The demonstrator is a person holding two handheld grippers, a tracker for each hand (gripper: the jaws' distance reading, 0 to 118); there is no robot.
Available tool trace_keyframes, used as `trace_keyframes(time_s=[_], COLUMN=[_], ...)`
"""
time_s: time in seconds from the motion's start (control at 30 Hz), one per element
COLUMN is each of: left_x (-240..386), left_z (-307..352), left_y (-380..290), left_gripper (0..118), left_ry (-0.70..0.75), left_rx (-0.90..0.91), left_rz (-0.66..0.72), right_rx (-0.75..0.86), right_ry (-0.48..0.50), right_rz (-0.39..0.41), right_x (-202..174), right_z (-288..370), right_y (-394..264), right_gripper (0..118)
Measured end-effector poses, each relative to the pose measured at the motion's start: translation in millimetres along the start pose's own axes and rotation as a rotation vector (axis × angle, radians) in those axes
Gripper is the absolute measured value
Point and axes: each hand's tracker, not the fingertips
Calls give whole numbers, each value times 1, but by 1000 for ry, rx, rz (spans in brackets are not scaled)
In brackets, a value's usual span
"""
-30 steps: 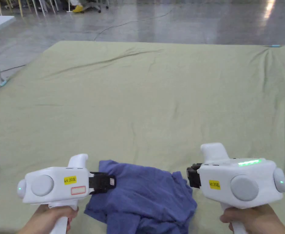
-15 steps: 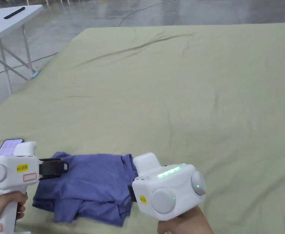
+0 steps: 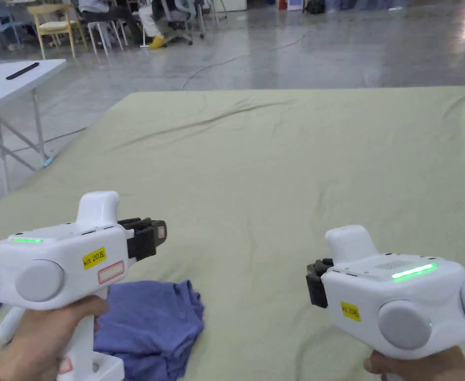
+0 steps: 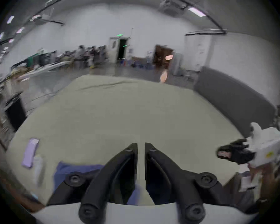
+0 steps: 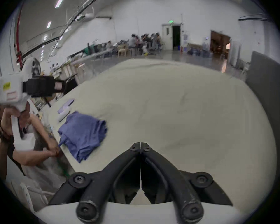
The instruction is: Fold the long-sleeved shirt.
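**Folded blue shirt lies near the table's edge; both grippers held clear above it**

The blue long-sleeved shirt (image 3: 149, 325) lies in a compact folded bundle on the pale green cloth-covered table (image 3: 286, 163), at about 7 o'clock in the head view, close to the near edge; in the right gripper view the same bundle (image 5: 83, 133) sits at about 9 o'clock, its layered edges stacked toward the camera. The left gripper (image 3: 161, 232) is held in a hand (image 3: 37, 342) above the shirt, apart from the fabric; in its own view its jaws stand narrow, a thin slit between them, nothing held (image 4: 141, 144). The right gripper (image 3: 314, 278) hangs at 4 o'clock over bare cloth, well apart from the shirt; in its own view the jaw tips meet, closed on nothing (image 5: 140, 144). A phone (image 5: 66, 105) lies just beyond the shirt, toward 10 o'clock; a white folding table (image 3: 13, 82) stands on the floor at far left.
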Motion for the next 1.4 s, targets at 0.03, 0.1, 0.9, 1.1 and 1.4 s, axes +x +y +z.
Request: trace_keyframes(time_s=[0.03,0.1,0.9,1.1,1.4], left_x=[28,84,264,256,255], left_z=[-2,-5,-2,2,3], left_y=[7,22,-68,-78,-82], left_gripper=[3,3,2,2,2], left_ry=[-51,-94,157,163,173], left_rx=[34,95,442,403,398], left_rz=[-5,-58,-111,-129,-141], right_rx=[41,114,615,548,550], right_ry=[-30,-101,-483,-529,-570], right_rz=[-3,3,-145,-86,-91], right_x=[14,39,139,133,137], right_z=[18,55,210,204,200], right_y=[4,12,-62,-80,-84], right_gripper=[0,0,0,0,0])
